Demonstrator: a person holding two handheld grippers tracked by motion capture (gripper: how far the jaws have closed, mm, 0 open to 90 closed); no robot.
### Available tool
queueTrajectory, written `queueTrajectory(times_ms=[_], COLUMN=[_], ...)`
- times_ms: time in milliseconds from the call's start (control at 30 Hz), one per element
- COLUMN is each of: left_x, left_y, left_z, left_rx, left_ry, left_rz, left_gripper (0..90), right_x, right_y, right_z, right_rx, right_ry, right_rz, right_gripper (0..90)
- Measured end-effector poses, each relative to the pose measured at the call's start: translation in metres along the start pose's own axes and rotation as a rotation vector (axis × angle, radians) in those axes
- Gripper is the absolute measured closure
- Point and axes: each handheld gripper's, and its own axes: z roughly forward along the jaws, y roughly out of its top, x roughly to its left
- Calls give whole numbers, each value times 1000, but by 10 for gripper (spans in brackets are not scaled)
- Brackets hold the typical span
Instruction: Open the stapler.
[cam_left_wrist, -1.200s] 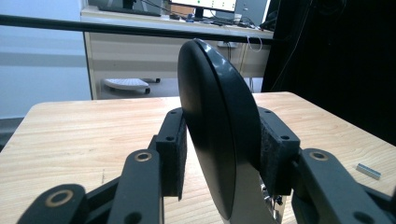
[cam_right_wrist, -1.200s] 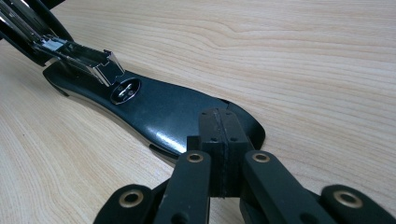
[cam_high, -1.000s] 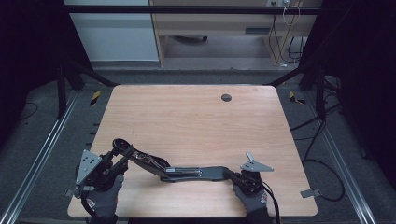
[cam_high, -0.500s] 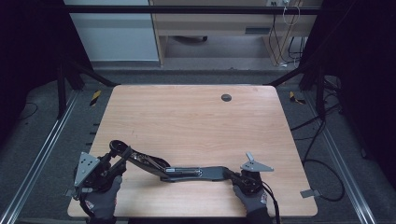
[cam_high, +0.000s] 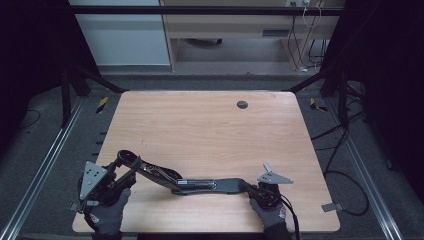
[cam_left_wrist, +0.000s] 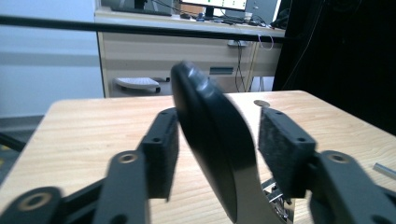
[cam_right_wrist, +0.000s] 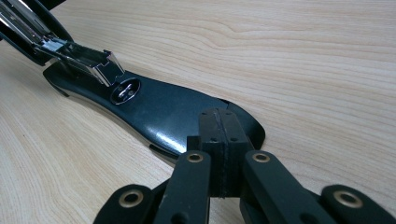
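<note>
A long black stapler (cam_high: 200, 184) lies swung open along the table's near edge. Its upper arm (cam_left_wrist: 210, 140) rises at the left end, between the jaws of my left gripper (cam_high: 117, 172). Those jaws have just been opening. The arm stands between the pads (cam_left_wrist: 285, 149), with a thin gap on the right side. My right gripper (cam_right_wrist: 219, 119) is shut, pads together with nothing between them. Its tips rest on the rounded end of the stapler's base (cam_right_wrist: 159, 107). The shiny metal magazine (cam_right_wrist: 79, 53) slants away beyond that.
The wooden table (cam_high: 210, 130) has a dark round hole (cam_high: 242, 104) near its far edge. Metal rails run along both sides, with cables (cam_high: 340, 140) on the floor at the right. A desk and cabinet stand behind. A small metal rod (cam_left_wrist: 385, 169) lies near the stapler.
My left gripper's jaws have spread apart around the stapler's arm. Both hands and the stapler have stayed where they were.
</note>
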Motion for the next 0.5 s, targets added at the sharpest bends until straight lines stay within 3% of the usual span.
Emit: queueTrajectory(times_ms=[233, 500], left_x=[3, 8], left_y=[11, 30], left_z=[4, 5], left_rx=[29, 27], left_ry=[23, 28], left_rz=[13, 25], left_gripper=[375, 343], right_x=[0, 0], right_y=[0, 0], right_z=[0, 0], right_rx=[-1, 1], right_ry=[-4, -1], right_rz=[-6, -8], right_gripper=[900, 900])
